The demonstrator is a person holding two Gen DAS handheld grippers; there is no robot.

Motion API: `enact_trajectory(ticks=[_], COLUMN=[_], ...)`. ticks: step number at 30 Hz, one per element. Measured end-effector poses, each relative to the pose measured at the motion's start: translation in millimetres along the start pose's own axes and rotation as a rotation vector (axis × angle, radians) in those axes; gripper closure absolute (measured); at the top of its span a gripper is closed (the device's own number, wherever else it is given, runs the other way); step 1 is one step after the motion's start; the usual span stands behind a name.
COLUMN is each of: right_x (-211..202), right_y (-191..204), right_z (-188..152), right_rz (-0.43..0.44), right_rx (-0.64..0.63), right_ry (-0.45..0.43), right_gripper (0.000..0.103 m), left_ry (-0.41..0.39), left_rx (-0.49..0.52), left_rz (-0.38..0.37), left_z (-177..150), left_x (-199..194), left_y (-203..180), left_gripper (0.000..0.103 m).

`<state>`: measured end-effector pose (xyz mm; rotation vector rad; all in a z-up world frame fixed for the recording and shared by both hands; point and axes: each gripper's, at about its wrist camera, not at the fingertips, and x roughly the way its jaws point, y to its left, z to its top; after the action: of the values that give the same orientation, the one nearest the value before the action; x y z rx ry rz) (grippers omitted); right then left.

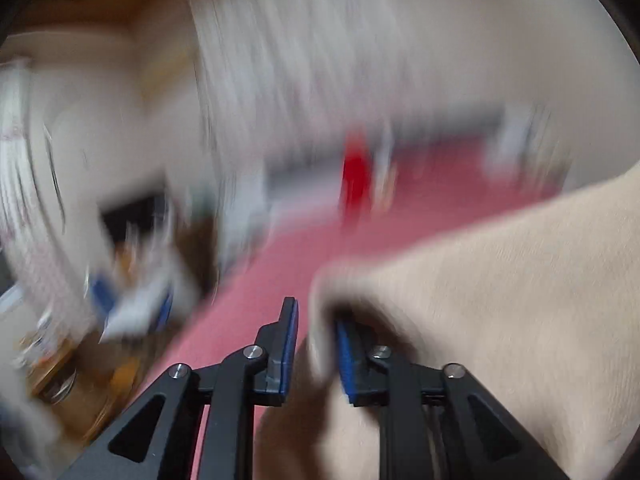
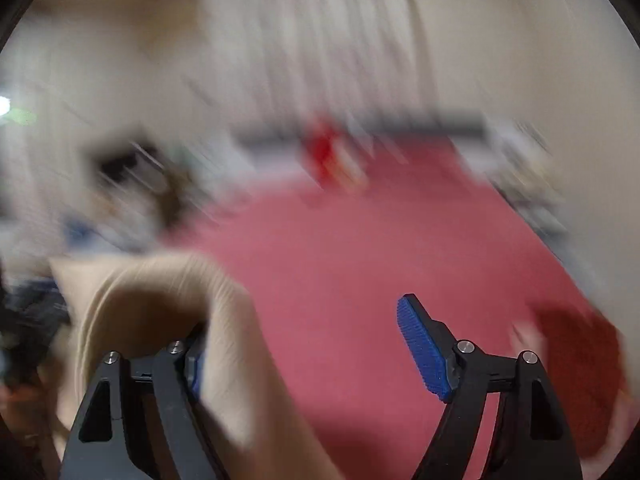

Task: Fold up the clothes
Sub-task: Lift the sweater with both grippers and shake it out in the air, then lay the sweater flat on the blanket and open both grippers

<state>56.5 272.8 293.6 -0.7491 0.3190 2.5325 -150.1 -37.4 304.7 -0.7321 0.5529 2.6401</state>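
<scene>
Fingers on your left gripper [image 1: 316,344] pinch the beige garment [image 1: 500,280]; your right gripper [image 2: 304,344] gapes wide, cloth draped over one finger. Lifted above the pink surface [image 2: 340,260], it looks mid-fold; next needs a second hold.

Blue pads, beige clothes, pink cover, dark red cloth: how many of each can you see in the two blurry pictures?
Blue pads: 4, two on the left gripper and two on the right gripper
Beige garment: 1
Pink cover: 1
Dark red cloth: 1
Total: 7
</scene>
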Motion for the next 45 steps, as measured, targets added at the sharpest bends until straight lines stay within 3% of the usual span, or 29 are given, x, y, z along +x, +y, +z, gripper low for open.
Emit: enact_trajectory(ticks=[2,7,13,15,18,24,27,30,31,32,34,35,38,40,43,44,45], right_x=[31.8,44.9,-3.5,-21.6,-45.2,-77.1,-76.7,-63.8,-56.9,-51.0,-52.4,-53.3,-58.0,-57.3,-52.5,-53.2,-53.9], right_y=[-17.1,-55.0,-113.0,-120.9,-118.0,-60.7,-19.0,4.0,7.0,8.9,-3.8,-13.6,-68.6,-109.6,-207.2,-244.6,-283.8], right_z=[-31.3,-145.0,-266.1,-288.8,-312.9,-339.5,-357.2,-384.1,-394.7,-403.9,-403.0,-396.6,-356.9,-326.6,-268.9,-253.7,-241.4], right_rz=[0.05,0.078,0.122,0.156,0.224,0.249,0.233,0.158,0.129,0.109,0.18,0.198,0.177,0.1,-0.145,-0.271,-0.437], right_rx=[0.063,0.081,0.275,0.327,0.34,0.129,-0.048,-0.213,-0.256,-0.291,-0.249,-0.218,-0.091,-0.047,0.085,0.161,0.245], right_ry=[0.056,0.148,0.29,0.323,0.389,0.493,0.542,0.608,0.637,0.66,0.636,0.641,0.583,0.52,0.373,0.322,0.287], right_gripper=[0.031,0.03,0.03,0.03,0.029,0.026,0.026,0.026,0.031,0.05,0.074,0.095,0.095,0.095,0.095,0.094,0.083], left_ry=[0.13,0.228,0.283,0.297,0.316,0.366,0.324,0.28,0.274,0.272,0.277,0.281,0.284,0.28,0.274,0.273,0.273], left_rx=[-0.055,-0.029,-0.03,-0.026,-0.004,-0.005,0.08,0.168,0.176,0.174,0.151,0.132,0.1,0.098,0.102,0.101,0.1], left_rz=[0.005,-0.01,-0.166,-0.18,-0.132,-0.075,-0.01,0.06,0.067,0.065,0.048,0.037,0.026,0.029,0.031,0.03,0.03], left_z=[-29.4,-125.7,-236.6,-259.9,-291.9,-314.3,-321.0,-325.9,-325.7,-324.7,-323.6,-325.1,-327.0,-329.8,-334.2,-334.2,-333.9], left_x=[50.0,84.4,27.0,10.7,-5.5,-3.9,-6.3,-9.5,-10.2,-10.8,-10.8,-11.3,-11.4,-11.6,-13.4,-13.0,-12.0], left_y=[0.5,-12.5,-40.3,-44.5,-48.9,-50.0,-66.5,-86.5,-89.0,-89.5,-87.4,-85.4,-83.8,-83.6,-81.0,-79.3,-77.9], left_gripper=[0.09,0.09,0.089,0.088,0.088,0.086,0.086,0.086,0.086,0.086,0.085,0.084,0.083,0.083,0.083,0.082,0.082])
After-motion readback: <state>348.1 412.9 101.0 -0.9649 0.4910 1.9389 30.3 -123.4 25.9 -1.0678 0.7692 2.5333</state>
